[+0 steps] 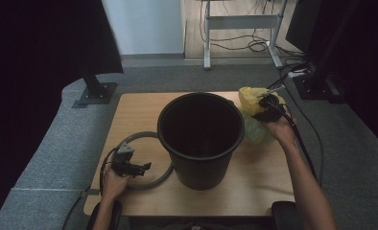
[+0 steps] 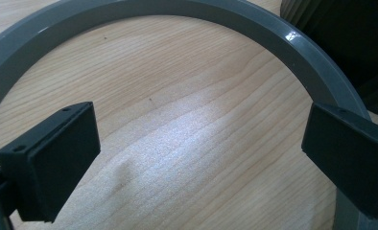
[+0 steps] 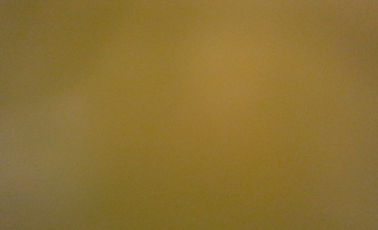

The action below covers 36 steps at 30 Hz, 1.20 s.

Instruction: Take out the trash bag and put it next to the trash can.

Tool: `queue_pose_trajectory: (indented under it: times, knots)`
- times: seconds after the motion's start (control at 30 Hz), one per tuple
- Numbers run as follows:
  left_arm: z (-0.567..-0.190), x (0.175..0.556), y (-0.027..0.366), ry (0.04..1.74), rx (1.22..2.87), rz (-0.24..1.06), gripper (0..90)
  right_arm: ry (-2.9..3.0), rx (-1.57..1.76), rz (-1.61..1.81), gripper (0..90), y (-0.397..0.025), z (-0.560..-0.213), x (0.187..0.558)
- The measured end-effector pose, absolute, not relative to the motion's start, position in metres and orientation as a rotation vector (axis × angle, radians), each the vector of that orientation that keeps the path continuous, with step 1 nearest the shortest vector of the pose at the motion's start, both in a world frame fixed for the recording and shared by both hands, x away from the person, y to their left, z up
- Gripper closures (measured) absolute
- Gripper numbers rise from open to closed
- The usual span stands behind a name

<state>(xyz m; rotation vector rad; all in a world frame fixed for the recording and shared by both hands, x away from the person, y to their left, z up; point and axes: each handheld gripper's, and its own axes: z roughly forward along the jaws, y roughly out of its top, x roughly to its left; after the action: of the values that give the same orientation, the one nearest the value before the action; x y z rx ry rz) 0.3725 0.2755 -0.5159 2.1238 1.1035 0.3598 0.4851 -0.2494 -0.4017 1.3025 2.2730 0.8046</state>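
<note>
A black bucket (image 1: 199, 165) stands upright in the middle of the wooden table (image 1: 264, 182). A grey plastic ring (image 1: 141, 136) lies flat on the table at the bucket's left, partly hidden behind its base. My left gripper (image 1: 144, 167) rests low inside that ring (image 2: 177, 12), open, with bare wood between its jaws and the bucket's wall (image 2: 355, 43) just to its right. A yellow plastic bag (image 1: 250, 99) sits crumpled at the bucket's right rear. My right gripper (image 1: 267, 108) is pressed into it, and yellow film (image 3: 189, 115) covers its camera, hiding the jaws.
A black stand base (image 1: 97, 93) sits off the table's far left corner. Another dark stand (image 1: 316, 86) and cables are at the right rear. A metal desk frame (image 1: 240, 21) is farther back. Grey carpet surrounds the table.
</note>
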Motion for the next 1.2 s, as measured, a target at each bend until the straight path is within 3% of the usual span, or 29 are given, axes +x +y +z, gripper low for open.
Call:
queue_pose_trajectory:
  times: [0.67,0.7,0.8,0.87,0.97,1.2]
  knots:
    - [-0.518,0.372,0.275,1.091,2.139,0.336,0.0,2.277,1.366,0.762,68.8,-0.227,-0.467,0.522]
    - [-0.518,0.372,0.275,1.091,2.138,0.336,0.0,2.277,1.364,0.770,65.1,-0.227,-0.467,0.523]
    - [-0.518,0.372,0.275,1.091,2.133,0.332,0.0,2.297,1.379,0.829,35.2,-0.227,-0.466,0.523]
    - [-0.518,0.372,0.275,1.089,2.133,0.328,0.0,2.304,1.397,0.832,22.8,-0.229,-0.463,0.521]
    - [-0.518,0.372,0.274,1.084,2.135,0.326,0.0,2.273,1.401,0.856,15.4,-0.232,-0.454,0.515]
    - [-0.518,0.371,0.273,1.076,2.140,0.321,0.0,2.240,1.363,0.864,14.3,-0.236,-0.437,0.496]
